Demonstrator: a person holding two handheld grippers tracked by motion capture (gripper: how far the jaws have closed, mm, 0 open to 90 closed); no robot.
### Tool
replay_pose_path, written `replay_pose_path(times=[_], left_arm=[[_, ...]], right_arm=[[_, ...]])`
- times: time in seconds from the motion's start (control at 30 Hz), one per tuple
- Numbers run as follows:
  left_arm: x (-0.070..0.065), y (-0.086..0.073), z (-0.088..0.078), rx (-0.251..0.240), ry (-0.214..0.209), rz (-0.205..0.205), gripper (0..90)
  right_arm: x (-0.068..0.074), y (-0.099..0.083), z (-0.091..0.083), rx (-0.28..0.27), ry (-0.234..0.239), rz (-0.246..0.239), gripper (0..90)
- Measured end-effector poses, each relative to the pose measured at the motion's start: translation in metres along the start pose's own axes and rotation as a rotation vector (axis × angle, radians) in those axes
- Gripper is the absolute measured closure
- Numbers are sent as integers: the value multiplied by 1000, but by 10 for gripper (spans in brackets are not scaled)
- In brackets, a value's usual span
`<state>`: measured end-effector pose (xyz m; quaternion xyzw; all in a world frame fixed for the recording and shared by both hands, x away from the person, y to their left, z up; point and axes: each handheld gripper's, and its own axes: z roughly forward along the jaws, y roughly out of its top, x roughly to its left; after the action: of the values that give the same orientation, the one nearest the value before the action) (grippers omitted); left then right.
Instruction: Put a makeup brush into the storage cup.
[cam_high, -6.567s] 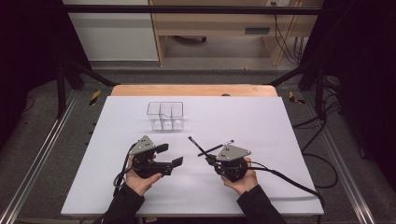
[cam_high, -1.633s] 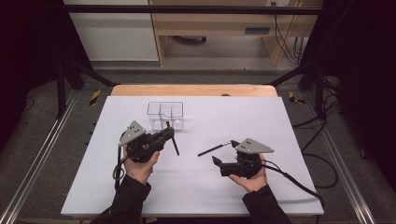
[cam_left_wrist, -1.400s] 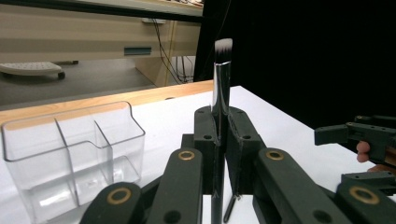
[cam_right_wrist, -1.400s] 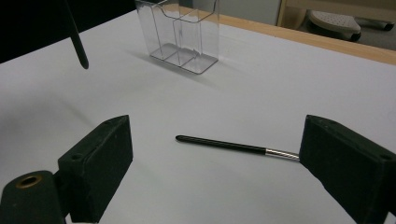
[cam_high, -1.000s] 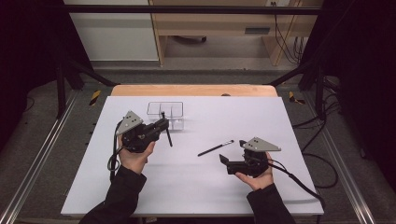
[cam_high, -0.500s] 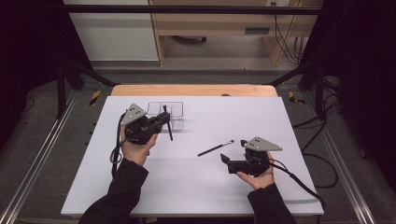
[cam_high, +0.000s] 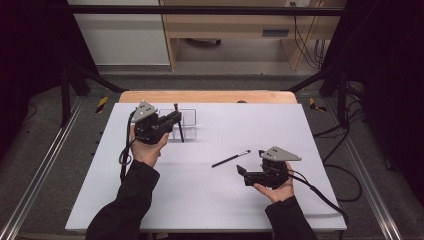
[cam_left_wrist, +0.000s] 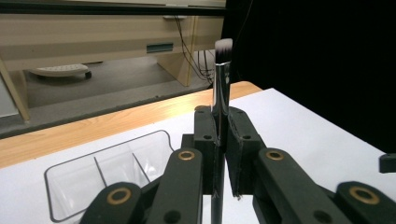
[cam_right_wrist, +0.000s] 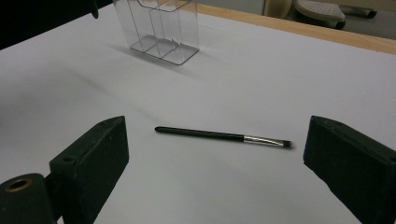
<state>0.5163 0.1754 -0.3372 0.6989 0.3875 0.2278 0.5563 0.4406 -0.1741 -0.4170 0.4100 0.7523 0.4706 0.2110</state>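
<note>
Up near the worktop's far edge, left gripper (cam_high: 172, 120) clamps an upright brush (cam_left_wrist: 221, 79) beside clear organizer (cam_left_wrist: 98, 172); white bristle tip visible from its own view. Right gripper (cam_right_wrist: 215, 172) gapes wide, second brush (cam_right_wrist: 224, 136) lying mid-worktop.

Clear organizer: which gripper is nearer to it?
Left. The left gripper, shut on an upright brush, is right beside the organizer; the right gripper sits open well short of it, facing the loose brush.
</note>
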Motion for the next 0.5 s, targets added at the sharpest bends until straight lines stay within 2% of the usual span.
replay_pose_path(times=[0.47,0.5], left_arm=[[10,14,12,-2,32,-2,828],[11,17,14,-2,41,7,828]], right_arm=[[-1,0,0,10,-5,1,71],[-1,0,0,10,-5,2,71]])
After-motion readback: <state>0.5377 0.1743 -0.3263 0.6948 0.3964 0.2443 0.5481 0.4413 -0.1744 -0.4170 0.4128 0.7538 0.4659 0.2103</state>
